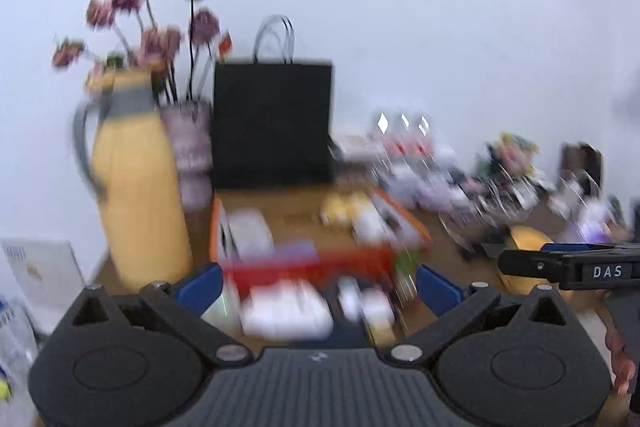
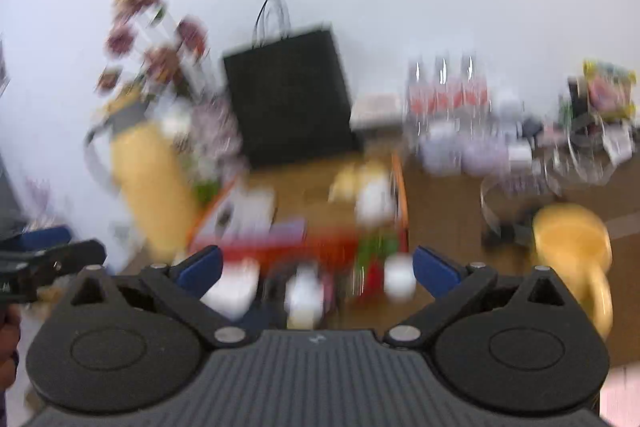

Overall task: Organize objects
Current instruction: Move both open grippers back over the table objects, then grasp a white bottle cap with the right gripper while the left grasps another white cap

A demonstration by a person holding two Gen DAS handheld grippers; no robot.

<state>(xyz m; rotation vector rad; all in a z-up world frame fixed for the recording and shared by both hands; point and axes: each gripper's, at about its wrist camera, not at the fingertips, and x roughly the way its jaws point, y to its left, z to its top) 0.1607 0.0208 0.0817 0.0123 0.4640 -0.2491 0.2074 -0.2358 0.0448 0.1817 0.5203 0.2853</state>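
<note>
Both views are motion-blurred. An orange-rimmed tray (image 1: 416,227) on the wooden table holds several small items: a white box (image 1: 252,231), yellow and white objects (image 1: 352,211), a red box (image 1: 308,265). My left gripper (image 1: 318,287) is open and empty, above white items (image 1: 288,311) at the tray's near side. My right gripper (image 2: 316,273) is open and empty over the same tray (image 2: 400,187), and also shows at the right edge of the left wrist view (image 1: 568,267).
A yellow jug (image 1: 140,187) and a vase of dried flowers (image 1: 188,147) stand at the left. A black paper bag (image 1: 272,125) stands behind the tray. Bottles (image 2: 448,91), jars and clutter line the back right. A yellow mug (image 2: 572,243) sits at the right.
</note>
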